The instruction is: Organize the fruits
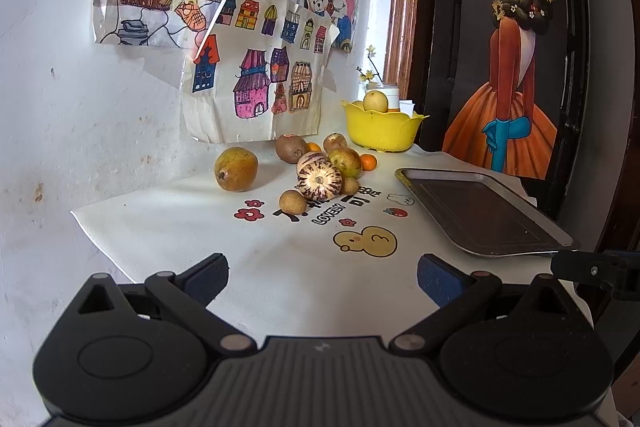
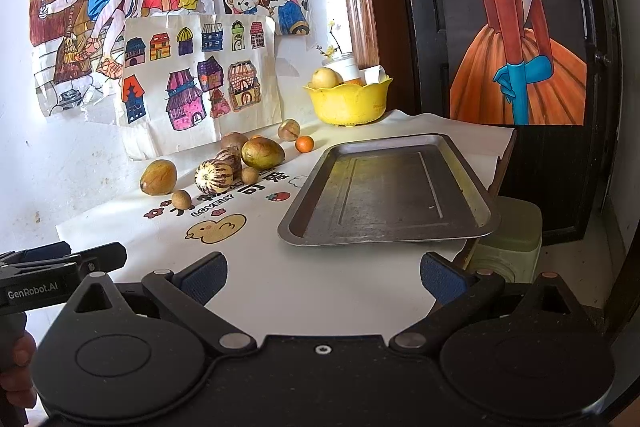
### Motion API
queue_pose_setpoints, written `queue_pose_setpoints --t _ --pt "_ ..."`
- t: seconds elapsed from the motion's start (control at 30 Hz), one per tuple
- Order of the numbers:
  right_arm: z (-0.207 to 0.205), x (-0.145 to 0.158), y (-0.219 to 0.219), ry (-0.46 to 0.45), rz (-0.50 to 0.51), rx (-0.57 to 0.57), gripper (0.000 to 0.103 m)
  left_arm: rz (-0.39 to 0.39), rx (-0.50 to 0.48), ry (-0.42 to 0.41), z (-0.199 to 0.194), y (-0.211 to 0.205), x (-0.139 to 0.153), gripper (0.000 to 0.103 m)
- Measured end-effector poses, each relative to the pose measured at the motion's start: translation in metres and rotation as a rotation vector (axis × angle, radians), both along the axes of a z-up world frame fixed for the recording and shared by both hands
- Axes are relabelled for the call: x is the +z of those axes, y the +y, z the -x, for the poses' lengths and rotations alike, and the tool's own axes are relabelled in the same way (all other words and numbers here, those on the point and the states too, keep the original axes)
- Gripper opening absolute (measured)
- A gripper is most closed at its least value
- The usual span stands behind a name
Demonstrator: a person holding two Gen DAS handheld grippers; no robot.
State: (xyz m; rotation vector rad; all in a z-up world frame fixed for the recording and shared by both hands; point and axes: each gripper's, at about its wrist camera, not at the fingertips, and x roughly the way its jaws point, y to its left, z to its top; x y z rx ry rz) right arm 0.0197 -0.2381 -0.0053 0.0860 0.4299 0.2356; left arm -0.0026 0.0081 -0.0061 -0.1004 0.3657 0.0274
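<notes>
Left gripper (image 1: 322, 279), right gripper (image 2: 323, 277): both wide, empty, near table edge. Farther: empty tray (image 2: 384, 187) right, fruit pile (image 1: 320, 171) left-centre, yellow bowl (image 1: 380, 127) far. We judge sorting not begun; next we reach for small round fruit (image 1: 293, 202).

Kids' drawings (image 2: 160, 27) on wall, girl poster (image 1: 508, 67) on door, white jar (image 2: 347, 65) w/ flowers

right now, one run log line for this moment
left gripper open, empty | right gripper open, empty | grey metal tray bare | loose fruits on white mat
</notes>
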Motion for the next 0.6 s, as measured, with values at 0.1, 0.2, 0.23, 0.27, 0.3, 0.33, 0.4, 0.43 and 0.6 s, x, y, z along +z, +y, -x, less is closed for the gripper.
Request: queue_pose_setpoints --t 0.1,0.2,0.23,0.27,0.3,0.33,0.4,0.43,0.6 --pt "-0.0017 0.0005 -0.0012 0.000 0.000 0.000 0.103 0.001 0.000 0.000 0.0003 0.0001 -0.0003 0.103" --pt "-0.0068 0.0018 -0.0048 0.002 0.001 0.001 0.103 0.000 0.002 0.002 0.0007 0.0001 -0.0008 0.103" --pt "-0.0003 0.0011 0.0014 0.004 0.002 0.002 0.103 -0.001 0.004 0.004 0.0007 0.0004 -0.0016 0.103" --pt "-0.0003 0.0020 0.0019 0.005 0.003 0.003 0.103 -0.004 0.006 0.007 0.0010 0.0002 -0.0023 0.103" --pt "0.0007 0.0025 0.0033 0.007 0.005 0.004 0.103 -0.006 0.008 0.009 0.0014 0.0001 -0.0030 0.103" --pt "-0.0011 0.0004 0.0047 0.009 0.006 0.004 0.103 -0.009 0.009 0.013 0.0016 -0.0004 -0.0032 0.103" --pt "-0.0003 -0.0001 0.0022 0.009 0.007 0.005 0.103 -0.012 0.011 0.017 0.0025 -0.0009 -0.0039 0.103" --pt "-0.0004 -0.0002 0.0022 0.008 0.007 0.005 0.103 -0.012 0.013 0.020 0.0021 -0.0010 -0.0031 0.103" --pt "-0.0029 -0.0004 0.0016 0.009 0.006 0.005 0.103 -0.014 0.018 0.026 0.0005 -0.0002 -0.0004 0.103"
